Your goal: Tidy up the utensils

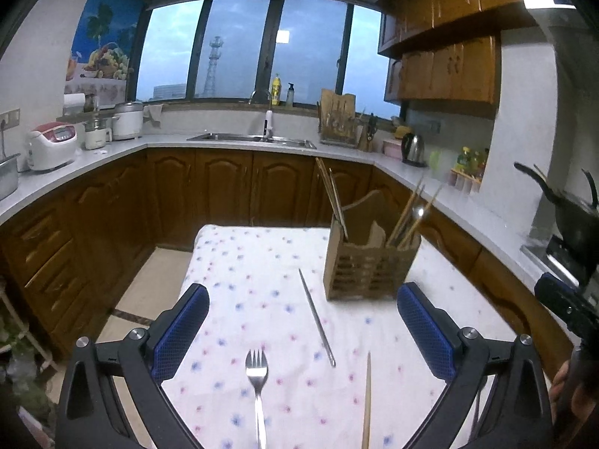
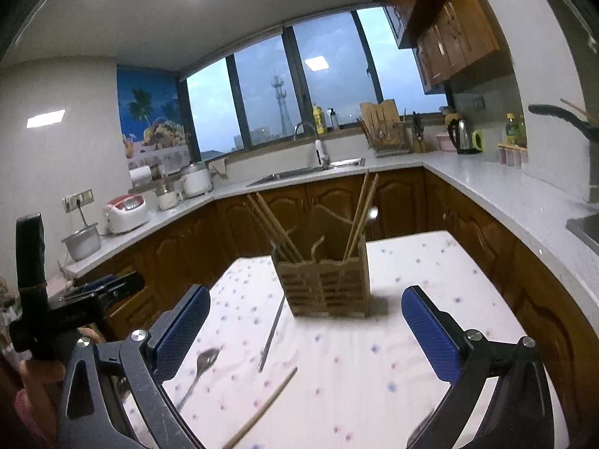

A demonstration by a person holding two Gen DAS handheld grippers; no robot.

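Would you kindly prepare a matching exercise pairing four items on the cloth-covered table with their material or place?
Things:
1. fork
2. metal chopstick
3. wooden chopstick
4. utensil holder

Descriptions:
A. stands upright, holding chopsticks
B. thin silver rod lying just beside the holder
C. pale brown stick lying nearest the camera's right
D. silver, tines pointing toward the holder's side

Pairs: 1-D, 2-B, 3-C, 4-A

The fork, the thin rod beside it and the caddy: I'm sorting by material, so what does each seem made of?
Fork: likely polished steel, bright reflective glints. Thin rod: probably metal, grey with a dull sheen. Caddy: apparently bamboo or wood, matte tan with slotted walls.
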